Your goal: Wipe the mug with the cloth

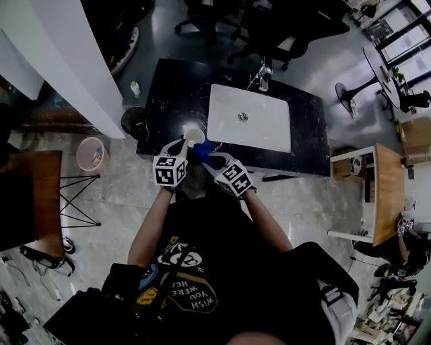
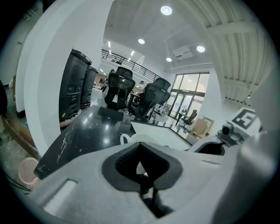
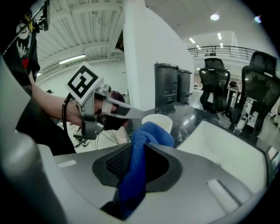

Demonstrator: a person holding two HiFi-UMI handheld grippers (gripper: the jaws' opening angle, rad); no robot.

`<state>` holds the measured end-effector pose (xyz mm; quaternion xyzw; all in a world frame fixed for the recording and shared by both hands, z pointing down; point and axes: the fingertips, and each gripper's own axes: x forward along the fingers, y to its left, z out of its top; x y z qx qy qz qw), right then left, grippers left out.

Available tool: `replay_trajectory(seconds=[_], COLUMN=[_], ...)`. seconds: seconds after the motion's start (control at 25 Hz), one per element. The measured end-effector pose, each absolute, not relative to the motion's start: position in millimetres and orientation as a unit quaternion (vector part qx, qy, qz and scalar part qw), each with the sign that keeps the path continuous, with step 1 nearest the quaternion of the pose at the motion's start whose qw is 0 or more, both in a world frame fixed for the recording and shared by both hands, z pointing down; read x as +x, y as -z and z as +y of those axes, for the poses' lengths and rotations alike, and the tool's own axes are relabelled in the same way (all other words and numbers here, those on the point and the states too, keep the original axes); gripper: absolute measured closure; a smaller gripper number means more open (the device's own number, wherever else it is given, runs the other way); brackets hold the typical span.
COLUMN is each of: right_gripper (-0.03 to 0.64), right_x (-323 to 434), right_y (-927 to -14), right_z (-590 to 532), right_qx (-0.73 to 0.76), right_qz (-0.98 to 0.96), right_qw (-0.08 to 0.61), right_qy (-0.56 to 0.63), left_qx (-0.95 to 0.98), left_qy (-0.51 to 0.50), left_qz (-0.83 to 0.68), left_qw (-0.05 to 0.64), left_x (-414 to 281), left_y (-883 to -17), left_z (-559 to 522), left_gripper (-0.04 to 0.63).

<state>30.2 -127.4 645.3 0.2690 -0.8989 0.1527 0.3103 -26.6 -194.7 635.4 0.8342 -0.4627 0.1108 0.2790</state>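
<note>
Evidently the left tongs (image 1: pixel 180 143) clamp the white mug (image 1: pixel 194 137) by its rim, steadying it at the black table (image 1: pixel 168 94) edge. Meanwhile the right tongs (image 1: pixel 211 158) pinch the blue cloth (image 3: pixel 146 133), bunched just ahead of them beside the mug, seemingly ready for wiping.

Black printed T-shirt (image 1: pixel 202 266); grey hand-held grippers (image 1: pixel 180 143) (image 1: pixel 214 159), black-and-white marker cubes (image 1: pixel 170 170).

Bright ceiling spotlights (image 2: pixel 166 10), glare on glossy black counter (image 2: pixel 92 131), fisheye-warped edges, dark vignetted corners
</note>
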Motion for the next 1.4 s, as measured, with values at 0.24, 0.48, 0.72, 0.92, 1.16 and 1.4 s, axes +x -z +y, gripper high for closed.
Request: replay_trajectory(seconds=[0.24, 0.48, 0.72, 0.92, 1.16, 1.4], right_gripper=[0.538, 0.538, 0.538, 0.523, 0.352, 0.618], right_x=[102.6, 64.9, 43.6, 90.2, 103.4, 105.5], right_y=[-579.8, -644.8, -663.2, -622.8, -592.9, -563.0], right_z=[-216.0, -181.1, -119.2, -177.8, -188.2, -188.1], right_qx=[0.434, 0.370, 0.269, 0.401, 0.426, 0.463], right_qz=[-0.867, -0.865, -0.893, -0.863, -0.866, -0.866], right_qw=[0.200, 0.286, 0.325, 0.271, 0.208, 0.174], right_qy=[-0.139, -0.181, -0.158, -0.146, -0.157, -0.075], left_qx=[0.829, 0.829, 0.830, 0.829, 0.832, 0.831], left_qy=[-0.112, -0.111, -0.109, -0.109, -0.110, -0.096], left_qz=[-0.469, -0.467, -0.466, -0.466, -0.464, -0.476], left_qw=[0.284, 0.286, 0.285, 0.287, 0.284, 0.271], left_x=[-32.6, -28.5, -30.1, -31.1, -30.4, -37.9], left_y=[-643.3, -640.4, -639.4, -641.7, -637.7, -625.2], left_z=[-194.4, -194.9, -197.1, -198.3, -196.7, -197.7], left_gripper=[0.592, 0.592, 0.592, 0.592, 0.592, 0.592])
